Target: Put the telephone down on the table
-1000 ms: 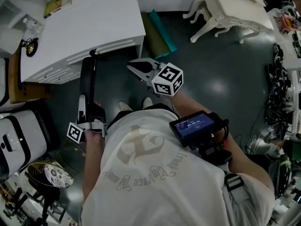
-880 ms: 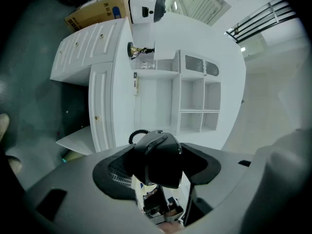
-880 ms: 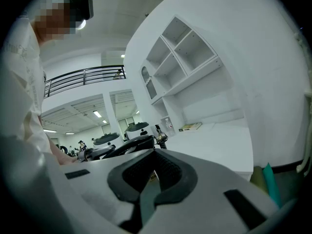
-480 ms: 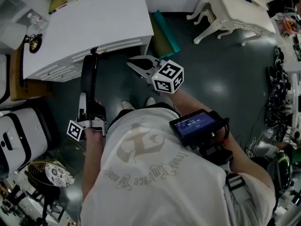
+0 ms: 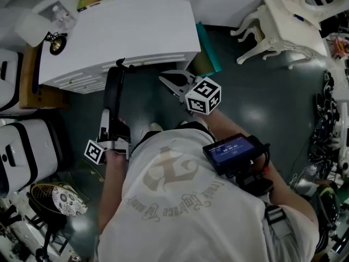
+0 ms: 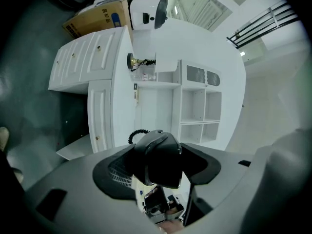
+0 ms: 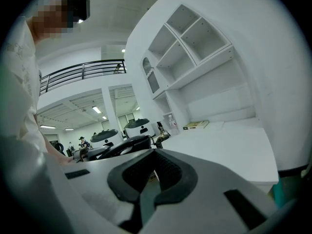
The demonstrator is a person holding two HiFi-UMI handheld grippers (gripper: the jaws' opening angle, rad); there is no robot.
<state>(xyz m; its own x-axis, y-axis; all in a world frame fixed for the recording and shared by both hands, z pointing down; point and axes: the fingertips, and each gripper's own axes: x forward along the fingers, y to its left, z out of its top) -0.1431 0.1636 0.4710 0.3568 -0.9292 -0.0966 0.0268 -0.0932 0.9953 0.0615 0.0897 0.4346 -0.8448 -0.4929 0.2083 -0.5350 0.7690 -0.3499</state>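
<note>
Although the left tool is clamped on one end of the black telephone handset, just short of the white tabletop, the overhang could pivot and strike its edge; right tool: jaws together, empty.

Cardboard box far left; green mat on floor; ornate white furniture upper right.

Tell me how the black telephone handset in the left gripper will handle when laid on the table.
The telephone handset looks like rigid moulded plastic, so it should stay stiff. Its rounded, glossy end, clamped in the left gripper, could slip or rock on the white table. The coiled cord may tug it sideways.
</note>
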